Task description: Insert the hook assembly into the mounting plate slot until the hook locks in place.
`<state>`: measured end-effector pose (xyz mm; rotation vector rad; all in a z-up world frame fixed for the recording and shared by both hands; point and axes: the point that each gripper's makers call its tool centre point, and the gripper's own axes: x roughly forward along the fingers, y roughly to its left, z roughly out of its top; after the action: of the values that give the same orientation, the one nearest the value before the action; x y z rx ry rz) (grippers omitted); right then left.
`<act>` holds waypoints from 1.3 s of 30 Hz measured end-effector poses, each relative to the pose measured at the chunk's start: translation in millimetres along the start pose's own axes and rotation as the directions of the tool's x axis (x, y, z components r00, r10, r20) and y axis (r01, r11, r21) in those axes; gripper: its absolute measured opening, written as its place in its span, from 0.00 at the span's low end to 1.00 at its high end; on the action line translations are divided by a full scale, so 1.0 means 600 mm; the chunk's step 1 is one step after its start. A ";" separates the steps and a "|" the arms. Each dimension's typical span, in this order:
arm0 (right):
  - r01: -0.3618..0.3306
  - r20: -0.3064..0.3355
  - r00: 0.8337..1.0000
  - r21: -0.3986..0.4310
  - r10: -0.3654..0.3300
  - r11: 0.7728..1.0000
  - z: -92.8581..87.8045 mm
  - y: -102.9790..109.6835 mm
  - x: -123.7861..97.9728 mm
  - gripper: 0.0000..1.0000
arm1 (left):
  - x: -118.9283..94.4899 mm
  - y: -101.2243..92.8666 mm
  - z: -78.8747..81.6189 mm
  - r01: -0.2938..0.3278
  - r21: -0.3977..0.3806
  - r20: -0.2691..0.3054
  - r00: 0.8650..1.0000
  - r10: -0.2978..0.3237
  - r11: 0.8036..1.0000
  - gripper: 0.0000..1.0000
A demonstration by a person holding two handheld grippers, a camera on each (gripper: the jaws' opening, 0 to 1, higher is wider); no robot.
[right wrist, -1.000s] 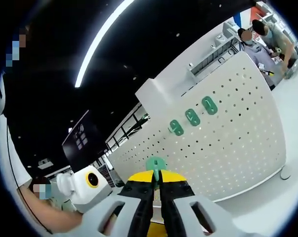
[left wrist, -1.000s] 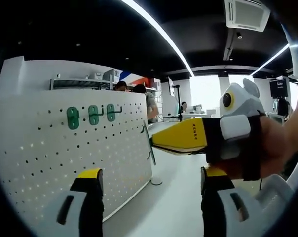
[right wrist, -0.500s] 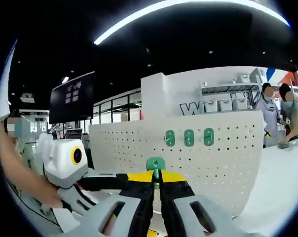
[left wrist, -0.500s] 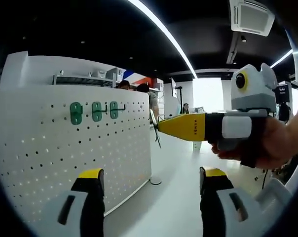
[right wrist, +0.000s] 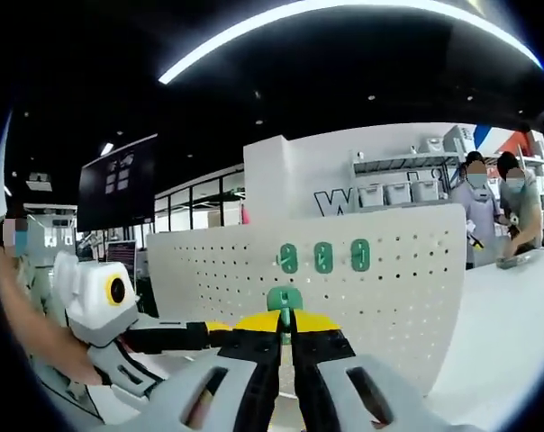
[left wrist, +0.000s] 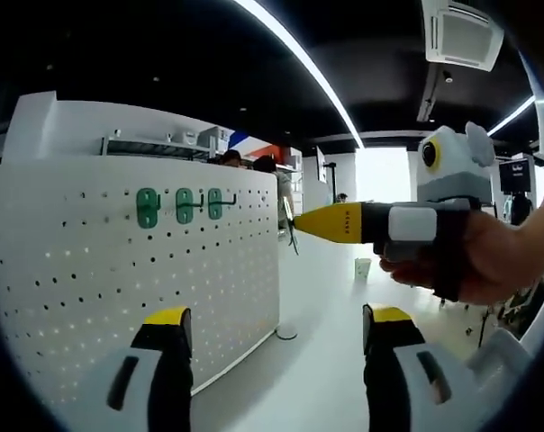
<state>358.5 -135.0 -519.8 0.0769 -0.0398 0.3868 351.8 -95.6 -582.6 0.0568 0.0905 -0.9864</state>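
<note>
Right gripper [right wrist: 285,335] nearest in its own view, jaws pressed together, pinching the green hook [right wrist: 285,300] at its base; hook stands up just past the yellow tips. Left gripper [left wrist: 272,337] idle, jaws spread wide, nothing between them. In the left gripper view the right gripper [left wrist: 321,222] comes in from the right, a hand [left wrist: 488,256] round it, nose aimed at the pegboard [left wrist: 119,288]; the hook's thin wire just shows at its tip. Beyond, three green hooks [right wrist: 323,256] already sit in a row on the board's upper part. Change over the last second: right gripper view has rolled level and now squares up to the board, with the held hook lined up below the row; in the left gripper view the nose has risen toward the row's height. Reads as approach nearly set, insertion not yet begun; hook and board apart. Writing: a large "W" [right wrist: 326,200] on the white wall behind the board, rest hidden; dark marks on the yellow nose, unreadable
</note>
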 end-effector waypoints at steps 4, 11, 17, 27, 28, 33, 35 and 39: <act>0.024 0.015 1.000 0.000 -0.024 1.000 0.010 -0.021 0.005 0.01 | -0.004 0.002 0.001 -0.002 0.002 0.004 1.000 0.002 1.000 0.79; 0.068 0.042 0.997 -0.009 -0.067 0.998 0.028 -0.064 0.012 0.01 | -0.018 0.010 0.000 -0.017 0.005 0.010 1.000 0.017 1.000 0.79; 0.097 0.071 0.993 -0.023 -0.095 0.995 0.049 -0.098 0.023 0.01 | -0.032 0.019 -0.005 -0.035 0.000 0.015 0.999 0.035 0.999 0.78; 0.133 0.096 0.987 -0.031 -0.130 0.991 0.065 -0.125 0.047 0.01 | -0.061 0.038 -0.009 -0.073 -0.003 0.022 0.997 0.073 0.997 0.78; 0.141 0.098 0.986 -0.034 -0.137 0.989 0.066 -0.128 0.050 0.01 | -0.063 0.039 -0.009 -0.075 -0.006 0.025 0.997 0.075 0.997 0.78; 0.160 0.111 0.982 -0.029 -0.156 0.987 0.071 -0.146 0.063 0.01 | -0.077 0.045 -0.009 -0.092 -0.018 0.041 0.995 0.093 0.996 0.77; 0.165 0.116 0.980 -0.027 -0.161 0.986 0.072 -0.151 0.066 0.01 | -0.081 0.048 -0.010 -0.097 -0.024 0.045 0.994 0.098 0.995 0.77; 0.187 0.126 0.975 -0.009 -0.184 0.982 0.074 -0.169 0.071 0.01 | -0.089 0.057 -0.013 -0.114 -0.031 0.047 0.992 0.116 0.993 0.77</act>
<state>435.1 -216.2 -480.0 0.0830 -0.1586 0.1943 350.5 -31.7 -584.6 0.0121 0.0559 -0.8706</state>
